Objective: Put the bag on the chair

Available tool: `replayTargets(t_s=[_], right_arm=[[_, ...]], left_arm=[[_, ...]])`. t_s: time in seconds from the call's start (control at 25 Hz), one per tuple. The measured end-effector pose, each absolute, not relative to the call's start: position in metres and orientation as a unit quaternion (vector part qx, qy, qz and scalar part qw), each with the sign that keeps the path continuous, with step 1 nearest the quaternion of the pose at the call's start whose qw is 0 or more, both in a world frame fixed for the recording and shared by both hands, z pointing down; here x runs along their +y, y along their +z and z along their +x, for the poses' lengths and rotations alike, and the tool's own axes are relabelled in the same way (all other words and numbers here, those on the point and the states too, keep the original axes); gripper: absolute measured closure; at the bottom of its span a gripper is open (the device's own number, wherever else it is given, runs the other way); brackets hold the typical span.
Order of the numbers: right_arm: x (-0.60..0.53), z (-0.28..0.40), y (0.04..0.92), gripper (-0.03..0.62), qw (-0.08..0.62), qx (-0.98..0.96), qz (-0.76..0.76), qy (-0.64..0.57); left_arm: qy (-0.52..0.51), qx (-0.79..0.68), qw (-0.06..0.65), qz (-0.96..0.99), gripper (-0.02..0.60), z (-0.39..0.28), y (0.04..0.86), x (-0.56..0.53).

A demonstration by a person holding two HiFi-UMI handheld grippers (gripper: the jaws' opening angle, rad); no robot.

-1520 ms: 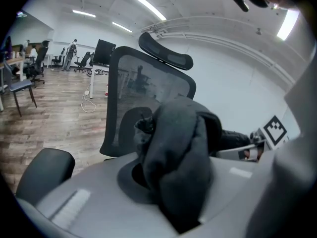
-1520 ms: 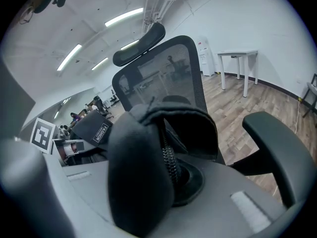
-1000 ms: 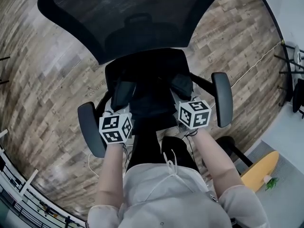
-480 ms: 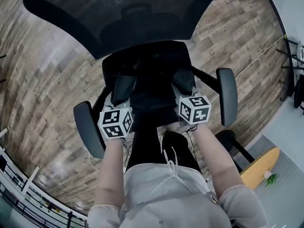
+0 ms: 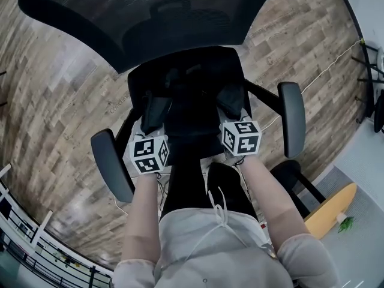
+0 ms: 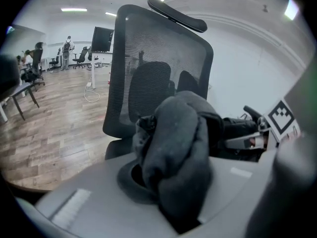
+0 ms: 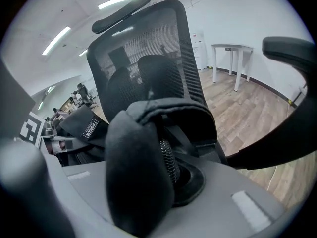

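The chair (image 5: 150,23) is taken as the reference: a black office chair with a mesh backrest, standing on a wooden floor (image 5: 60,101).

The bag (image 5: 189,122), black and of soft fabric, is seen over the chair's seat, in front of the backrest and between the two armrests. Whether its underside is touching the seat cannot be told, as black lies against black in the head view.

The left gripper (image 5: 156,104) is held over the seat on the side of the chair's left armrest (image 5: 111,164). In the left gripper view its jaws are clenched on a bunched fold of the bag (image 6: 178,148), with the backrest (image 6: 158,68) upright just behind it.

The right gripper (image 5: 231,98) is held over the seat on the side of the chair's right armrest (image 5: 293,125). In the right gripper view its jaws are clamped on a padded edge of the bag (image 7: 141,172) where a zip is exposed; the backrest (image 7: 143,58) stands behind.

Both grippers are pointed steeply down toward the seat, and the bag is spanned between them.
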State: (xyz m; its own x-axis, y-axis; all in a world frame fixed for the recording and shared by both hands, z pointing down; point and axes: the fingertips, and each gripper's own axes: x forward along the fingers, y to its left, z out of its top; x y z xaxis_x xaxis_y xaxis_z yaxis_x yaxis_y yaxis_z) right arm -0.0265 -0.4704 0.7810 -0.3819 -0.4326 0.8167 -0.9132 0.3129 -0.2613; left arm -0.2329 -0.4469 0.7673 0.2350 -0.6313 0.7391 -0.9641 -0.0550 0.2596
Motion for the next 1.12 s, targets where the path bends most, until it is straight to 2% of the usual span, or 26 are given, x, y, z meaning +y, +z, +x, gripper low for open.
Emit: replayTargets(t_s=[0.32, 0.52, 0.72, 1.12], right_arm=[[-0.443, -0.031, 0.819, 0.548, 0.357, -0.739, 0.447, 0.356], [-0.438, -0.022, 0.838, 0.543, 0.342, -0.738, 0.45, 0.368], [-0.435, -0.023, 0.856, 0.548, 0.344, -0.763, 0.426, 0.345], [-0.431, -0.019, 0.861, 0.52, 0.313, -0.754, 0.438, 0.376]], left_arm=[[0.238, -0.581, 0.373, 0.683, 0.546, -0.232, 0.801, -0.425], [0.249, -0.572, 0.376, 0.685, 0.54, -0.23, 0.819, -0.421], [0.275, -0.559, 0.349, 0.7, 0.534, -0.226, 0.837, -0.419], [0.247, -0.583, 0.342, 0.695, 0.514, -0.228, 0.849, -0.409]])
